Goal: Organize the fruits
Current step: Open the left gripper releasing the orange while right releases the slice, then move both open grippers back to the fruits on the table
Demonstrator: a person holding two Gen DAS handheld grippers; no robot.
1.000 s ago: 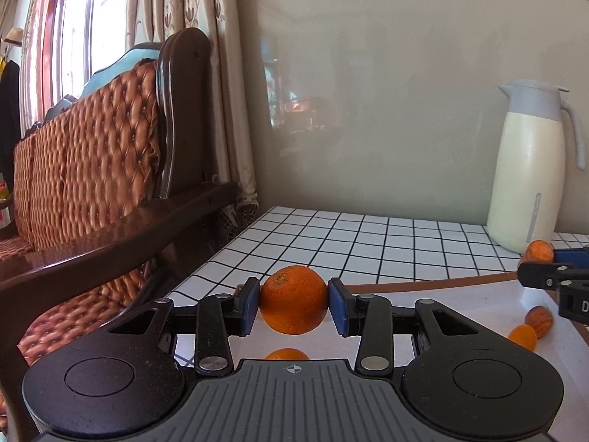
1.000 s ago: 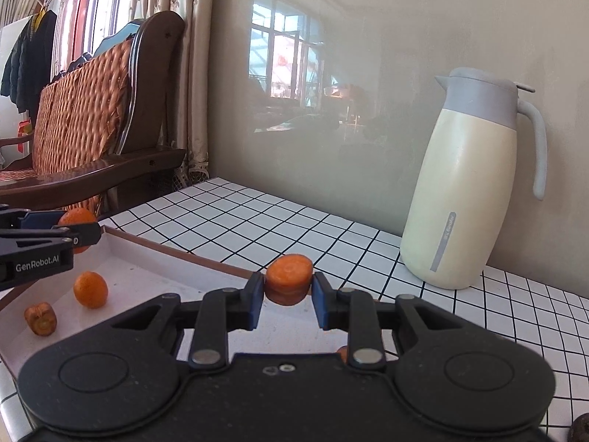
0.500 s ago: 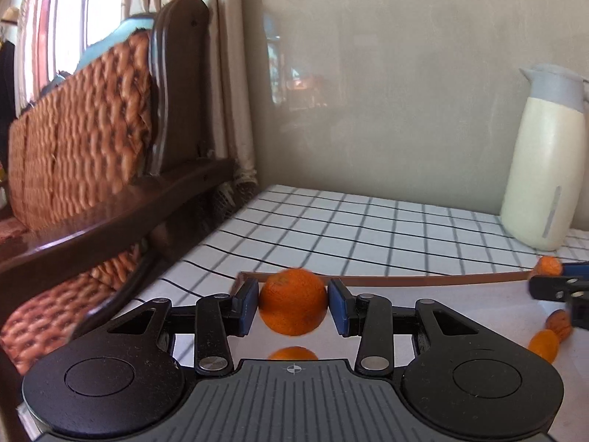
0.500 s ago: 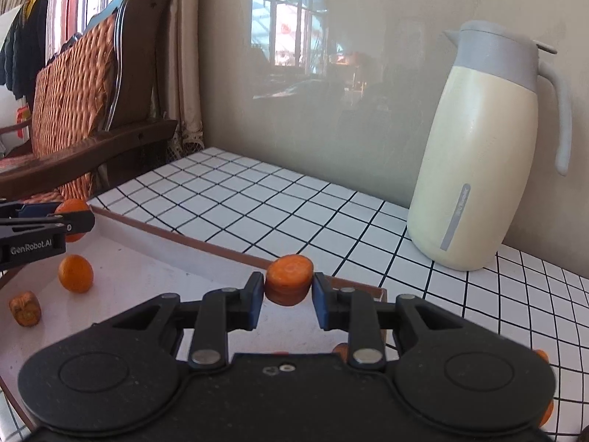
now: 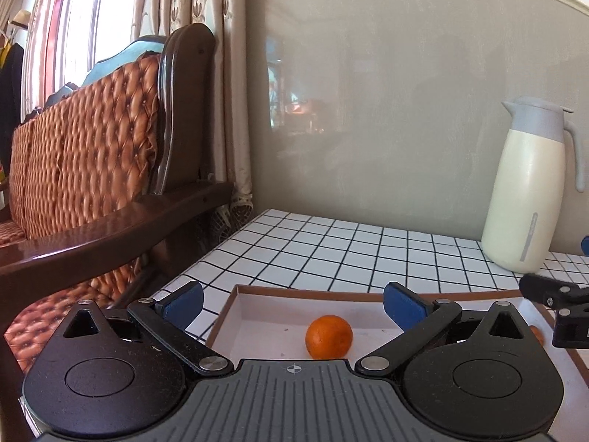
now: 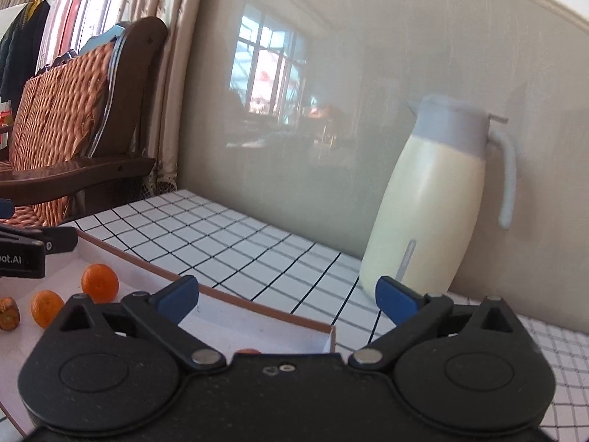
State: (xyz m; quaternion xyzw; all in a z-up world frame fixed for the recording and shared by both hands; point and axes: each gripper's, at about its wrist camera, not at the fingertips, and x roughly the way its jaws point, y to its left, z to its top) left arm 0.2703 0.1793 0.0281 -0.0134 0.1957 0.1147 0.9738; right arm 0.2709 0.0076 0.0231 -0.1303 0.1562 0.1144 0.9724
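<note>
Jaws wide apart on both sides, freshly swung open, and nothing is clamped in either pair. The left gripper (image 5: 292, 304) stands over the tray's far-left corner, and the orange (image 5: 328, 337) sits loose on the tray floor between its blue pads, touching neither, its lower edge cut off by the gripper body. Over on the right gripper (image 6: 287, 300), the gap between the pads shows only tray and tiles; just above the gripper body a sliver of orange fruit (image 6: 248, 351) peeks out near the tray's far-right corner, too hidden to tell its shape.

The tray (image 6: 221, 326), white inside with a brown rim, lies on the tiled bench (image 6: 257, 246), and its near side is blocked in both views. In the right wrist view two more oranges show toward the tray's left end: one (image 6: 99, 282) near the far wall, a second (image 6: 46, 308) just beside it and closer in. Next to them, a brownish piece (image 6: 8, 313) is cut by the picture's edge, hard to identify. The left gripper's black finger reaches into that view above them, its printed label only partly readable.

At the bench's far-right side, against the wall, a cream jug (image 5: 526, 199) with a grey top stands upright, well apart from the tray. Beyond the bench's left edge sits a quilted sofa (image 5: 84, 147) with dark wooden arms.
</note>
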